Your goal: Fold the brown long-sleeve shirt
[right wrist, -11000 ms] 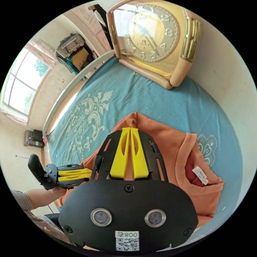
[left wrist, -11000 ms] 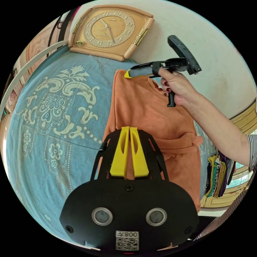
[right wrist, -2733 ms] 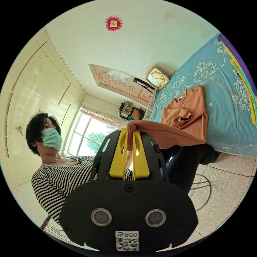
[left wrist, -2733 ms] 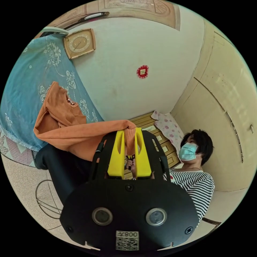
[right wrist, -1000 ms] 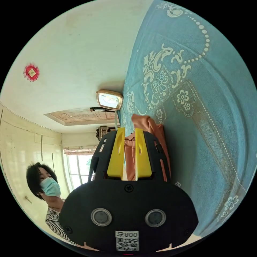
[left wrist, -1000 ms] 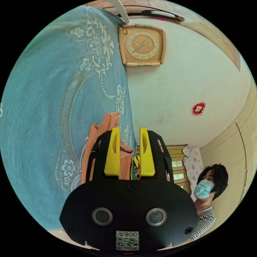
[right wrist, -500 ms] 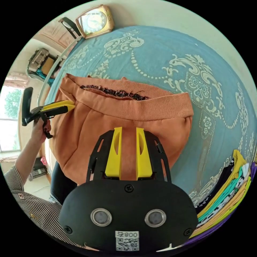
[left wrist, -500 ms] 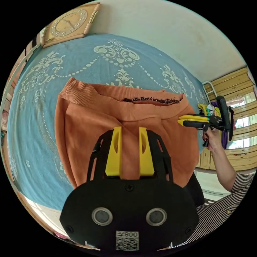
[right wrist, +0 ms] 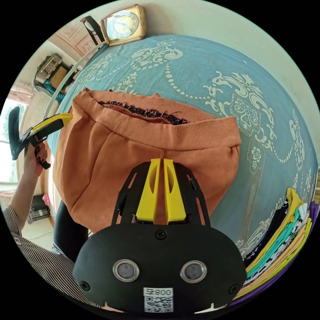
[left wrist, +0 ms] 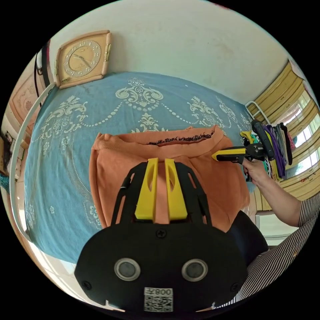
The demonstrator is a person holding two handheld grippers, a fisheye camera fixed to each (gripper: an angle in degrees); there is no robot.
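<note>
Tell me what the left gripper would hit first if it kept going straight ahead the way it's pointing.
Most likely the shirt: the left gripper points across its folded body toward the ribbed hem. How high it hovers is unclear.

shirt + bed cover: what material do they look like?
Brown shirt: soft matte knit, likely cotton jersey; ribbed hem band and frayed dark seam threads show. Blue bed cover: looks like terry or woven cotton, matte, with a cream woven-in pattern.
</note>
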